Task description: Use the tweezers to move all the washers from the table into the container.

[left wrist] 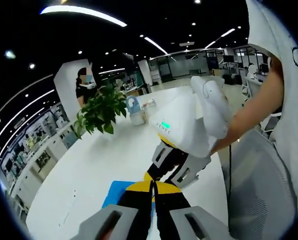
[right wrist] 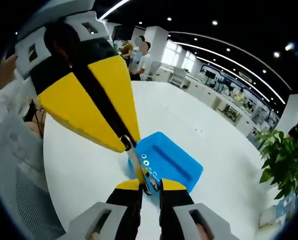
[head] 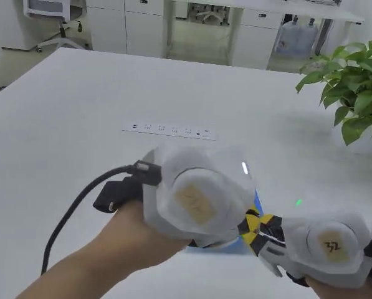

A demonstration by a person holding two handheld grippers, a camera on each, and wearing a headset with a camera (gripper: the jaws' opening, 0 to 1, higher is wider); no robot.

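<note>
- Cable [head: 73, 205] trails off near left from your L gripper [right wrist: 123, 138], clear of the work.
- Your L gripper has its jaws pressed together on the upper end of the tweezers [right wrist: 136, 162], prob. steadying them for a hand-over or re-grip.
- Lower end of the tweezers runs down btwn the jaws of your R gripper [right wrist: 151, 186]. Those jaws sit close either side; can't tell if they clamp.
- Just beyond the R jaws, the washers [right wrist: 145, 161] lie as small pale rings in a row on the near-left edge of the blue tray [right wrist: 176, 160], prob. the container.
- In head view both grippers crowd over the tray, blocking your sight of the rings.
- Power strip [head: 170, 129] sits far centre and the plant [head: 354, 75] far right; both are well apart and no obstacle.
</note>
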